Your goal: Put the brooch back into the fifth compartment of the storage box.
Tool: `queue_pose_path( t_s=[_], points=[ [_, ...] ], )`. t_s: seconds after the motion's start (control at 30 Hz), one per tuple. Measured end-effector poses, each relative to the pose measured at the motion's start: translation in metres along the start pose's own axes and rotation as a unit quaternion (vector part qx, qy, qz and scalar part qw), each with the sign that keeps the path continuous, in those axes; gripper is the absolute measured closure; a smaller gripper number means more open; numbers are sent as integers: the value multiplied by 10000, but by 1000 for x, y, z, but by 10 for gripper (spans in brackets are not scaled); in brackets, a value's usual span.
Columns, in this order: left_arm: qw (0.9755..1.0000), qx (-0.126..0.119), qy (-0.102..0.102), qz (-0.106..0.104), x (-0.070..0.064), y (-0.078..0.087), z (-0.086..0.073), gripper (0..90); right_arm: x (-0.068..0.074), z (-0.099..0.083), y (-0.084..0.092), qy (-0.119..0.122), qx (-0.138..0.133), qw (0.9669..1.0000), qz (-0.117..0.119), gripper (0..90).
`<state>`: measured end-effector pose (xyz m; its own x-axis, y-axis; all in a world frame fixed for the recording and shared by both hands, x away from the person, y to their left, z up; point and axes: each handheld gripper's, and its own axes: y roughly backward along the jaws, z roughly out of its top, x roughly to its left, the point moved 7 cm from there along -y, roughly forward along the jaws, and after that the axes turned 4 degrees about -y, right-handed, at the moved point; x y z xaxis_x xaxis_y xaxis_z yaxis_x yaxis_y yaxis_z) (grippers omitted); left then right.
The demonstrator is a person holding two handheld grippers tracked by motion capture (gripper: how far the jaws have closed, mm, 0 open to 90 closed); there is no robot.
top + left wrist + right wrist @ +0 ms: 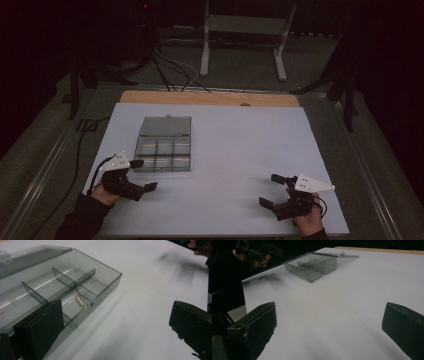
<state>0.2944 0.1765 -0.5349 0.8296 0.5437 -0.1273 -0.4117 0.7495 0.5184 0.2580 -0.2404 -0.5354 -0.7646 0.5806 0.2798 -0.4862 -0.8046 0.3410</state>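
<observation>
A clear grey plastic organiser box (163, 154) with several compartments lies on the white table top (235, 150), its lid (165, 126) folded open toward the far side. My left gripper (143, 175) hovers open just at the box's near left corner; in the left gripper view the box (62, 287) sits ahead between wide-spread jaws, and a small pale piece (81, 300) rests in one compartment. My right gripper (272, 190) stands open near the front right edge, nothing between its jaws. In the right gripper view the box (317, 265) is far ahead and the other hand (254, 257) is at the upper left.
The white sheet covers most of the table; a wooden strip (210, 98) shows along its far edge. Behind it are a metal stand's legs (242, 45) and cables (170, 70) on the dark floor. A cable (77, 155) trails off the left side.
</observation>
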Motion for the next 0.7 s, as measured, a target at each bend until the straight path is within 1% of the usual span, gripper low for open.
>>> queue_pose_path(
  t_s=[0.07, 0.13, 0.17, 0.27, 0.4, 0.43, 0.53, 0.57, 0.63, 0.7],
  points=[
    [10000, 5, -11, -32, -3, 0, -4, 11, 0, -1, 0, -9, 17, 10000, -7, 0],
    [9999, 12, -80, -97, -7, 1, -7, 11, 0, -1, -1, -5, 35, 10000, -2, 0],
    [9999, 30, -81, -106, -8, 1, -9, 11, 0, -1, -1, -9, 30, 10000, -7, 0],
    [9997, 116, -191, -121, -10, 0, -15, 11, 0, -1, -1, -12, 41, 10000, -9, 0],
    [9997, 125, -150, -174, -12, 1, -21, 11, 0, -1, -1, -31, 30, 10000, -1, 0],
    [9996, 129, -180, -177, -13, 2, -23, 11, 0, -1, -1, -21, 38, 10000, -3, 0],
    [9996, 83, -180, -203, -15, 5, -27, 11, -1, -1, -1, -26, 35, 10000, 1, 0],
    [9996, 96, -143, -207, -15, 6, -29, 11, -1, -1, -1, -34, 27, 10000, 6, 0],
    [9995, 128, -139, -261, -16, 7, -33, 11, 0, -2, -1, -21, 51, 10000, 7, 0],
    [9994, 194, -110, -265, -18, 7, -37, 11, 0, -2, -1, -21, 55, 10000, 10, 0]
  ],
)
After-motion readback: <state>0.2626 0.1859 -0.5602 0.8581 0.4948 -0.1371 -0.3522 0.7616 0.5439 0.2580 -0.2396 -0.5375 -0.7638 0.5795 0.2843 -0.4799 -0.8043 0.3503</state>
